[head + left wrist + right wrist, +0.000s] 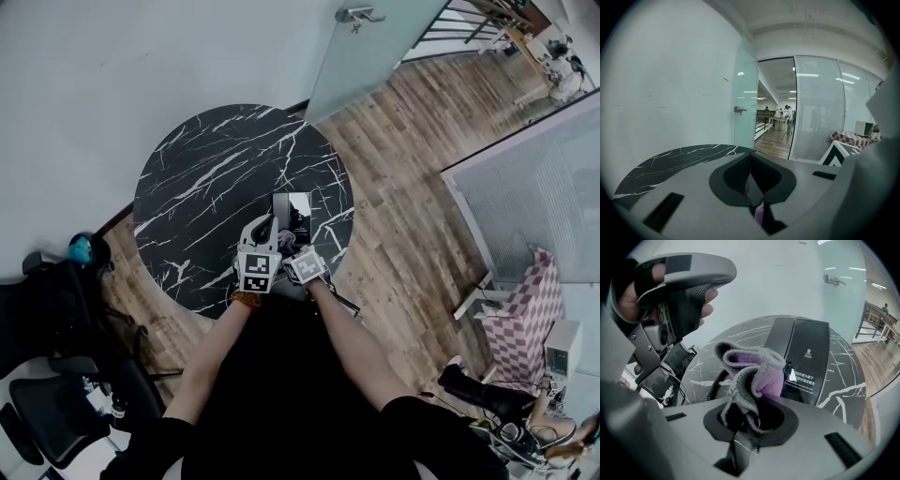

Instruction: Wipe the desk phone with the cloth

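- Desk phone (801, 357): a dark, flat set lying on the round black marble table (206, 187), close to the edge nearest the person. A label with white print sits on its face. A coiled cord (717, 380) runs off its left side.
- Cloth (750, 373): grey outside and purple inside, bunched into folds. It stands just in front of the phone's near end. No view shows whether it touches the phone.
- Right gripper (740, 420): its jaws are clamped on the lower part of the cloth, and the folds rise above them. In the head view it sits at the table's near edge, just beside the left gripper.
- Left gripper (750, 173): its jaws are pressed together with nothing visibly gripped. A small pink-purple patch shows below them, too little to identify. It is raised to the left of the cloth and held by a hand (693, 301) in a dark fingerless glove.
- Surroundings: a white wall (94, 75) lies behind the table and a wooden floor (403, 169) to its right. Also in view are a frosted glass partition (534, 187) and a black office chair (56, 300) at lower left.
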### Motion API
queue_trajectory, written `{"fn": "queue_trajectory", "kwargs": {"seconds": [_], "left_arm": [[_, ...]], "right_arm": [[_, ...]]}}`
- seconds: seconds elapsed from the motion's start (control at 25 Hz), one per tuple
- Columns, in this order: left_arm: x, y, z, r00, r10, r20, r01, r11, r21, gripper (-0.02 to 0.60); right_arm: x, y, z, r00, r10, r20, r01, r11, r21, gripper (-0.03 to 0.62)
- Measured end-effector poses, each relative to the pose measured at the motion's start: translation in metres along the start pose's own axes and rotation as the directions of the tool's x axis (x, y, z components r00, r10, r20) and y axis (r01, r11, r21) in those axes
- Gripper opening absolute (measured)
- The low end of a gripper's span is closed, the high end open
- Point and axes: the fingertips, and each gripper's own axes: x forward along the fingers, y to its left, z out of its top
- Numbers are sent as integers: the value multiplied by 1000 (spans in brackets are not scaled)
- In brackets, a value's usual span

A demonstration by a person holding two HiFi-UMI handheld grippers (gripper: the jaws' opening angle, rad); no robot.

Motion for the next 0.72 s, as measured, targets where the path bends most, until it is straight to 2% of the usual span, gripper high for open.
{"fn": "queue_trajectory", "kwargs": {"seconds": [0.2, 0.28, 0.56, 0.72], "left_arm": [[0, -1, 0, 1000, -1, -3, 1, 1000, 1, 14], [0, 0, 0, 1000, 2, 0, -2, 1000, -3, 14], [1, 4, 1, 1000, 10, 10, -10, 1000, -10, 15], [0, 7, 1, 1000, 17, 10, -16, 1000, -15, 14]], "right_arm": [[-1, 7, -13, 997, 61, -50, -58, 997, 59, 78], [-5, 8, -13, 996, 80, -42, -77, 994, 76, 78], [-30, 1, 12, 988, 134, 77, -139, 988, 68, 77], [-53, -14, 41, 977, 135, 163, -143, 989, 38, 77]]}}
